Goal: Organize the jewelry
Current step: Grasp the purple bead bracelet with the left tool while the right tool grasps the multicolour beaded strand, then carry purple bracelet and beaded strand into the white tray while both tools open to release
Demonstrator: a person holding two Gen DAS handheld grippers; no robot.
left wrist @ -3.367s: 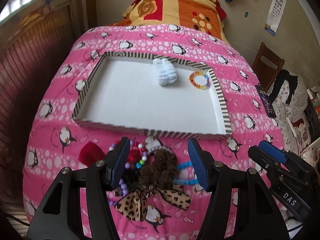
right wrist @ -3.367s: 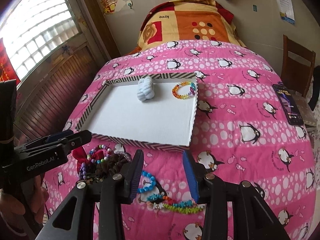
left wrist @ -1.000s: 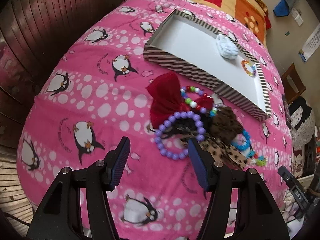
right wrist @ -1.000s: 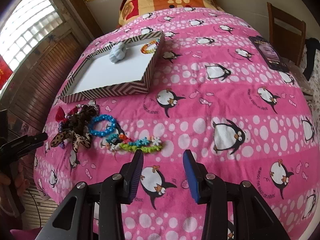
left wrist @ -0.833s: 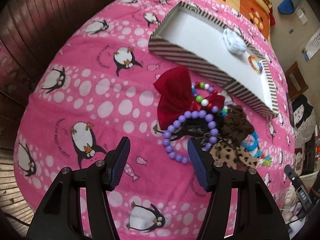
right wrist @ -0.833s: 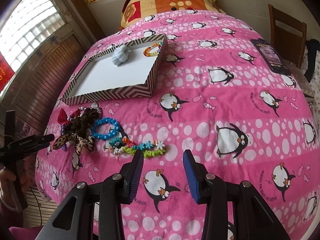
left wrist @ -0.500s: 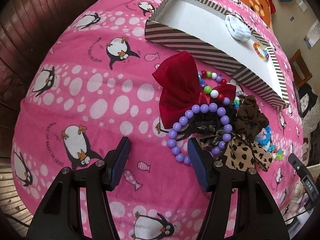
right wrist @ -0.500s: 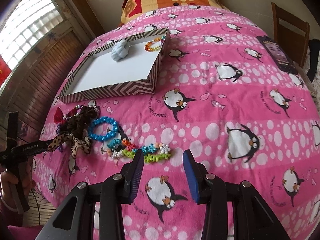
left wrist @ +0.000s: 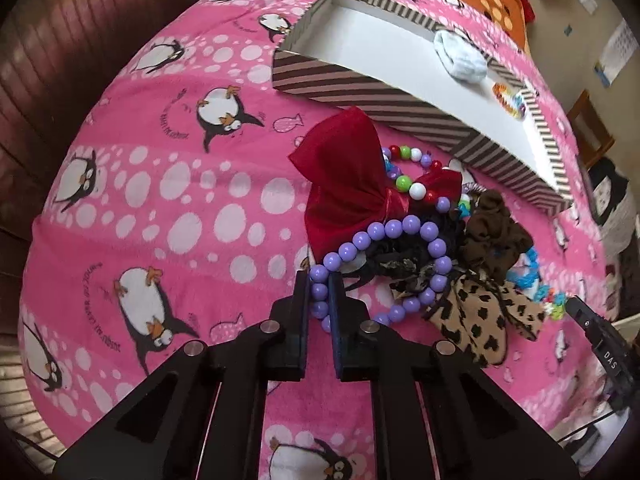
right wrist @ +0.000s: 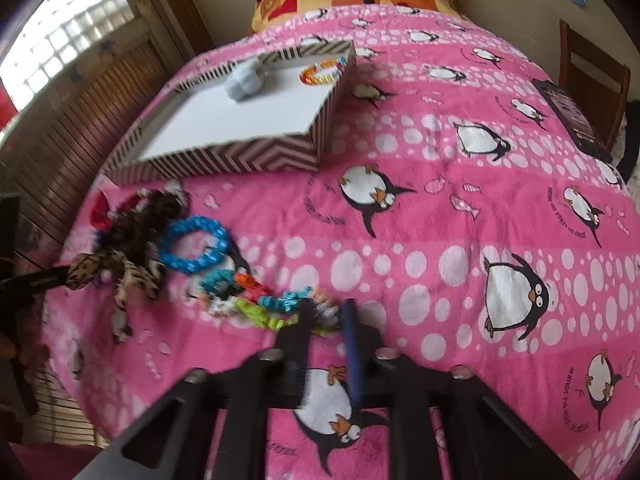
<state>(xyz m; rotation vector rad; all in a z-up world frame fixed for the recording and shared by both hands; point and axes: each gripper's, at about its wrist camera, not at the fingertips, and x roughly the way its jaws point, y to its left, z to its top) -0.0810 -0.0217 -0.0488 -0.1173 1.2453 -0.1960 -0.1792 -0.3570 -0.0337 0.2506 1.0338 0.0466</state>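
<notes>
A heap of hair ties and bracelets lies on the pink penguin quilt in front of a striped box (left wrist: 360,88). In the left wrist view my left gripper (left wrist: 319,292) points down at the heap's near edge. Its jaws are closing, and the pads pinch the near beads of the purple bead bracelet (left wrist: 400,226). A red bow (left wrist: 348,176) lies just beyond. In the blurred right wrist view my right gripper (right wrist: 326,316) has its jaws closing on the near end of the multicoloured bracelet (right wrist: 260,300). A blue bracelet (right wrist: 192,248) lies to its left.
Inside the box lie a white scrunchie (left wrist: 460,58) and a rainbow bracelet (left wrist: 510,100). A brown scrunchie (left wrist: 496,236) and a leopard bow (left wrist: 480,312) are tangled with the purple beads. A phone (right wrist: 572,120) rests at the quilt's right edge, beside a wooden chair (right wrist: 592,68).
Both grippers stood open before and have now closed. The left one sank onto the purple beads. The right one moved forward onto the end of the multicoloured bracelet.
</notes>
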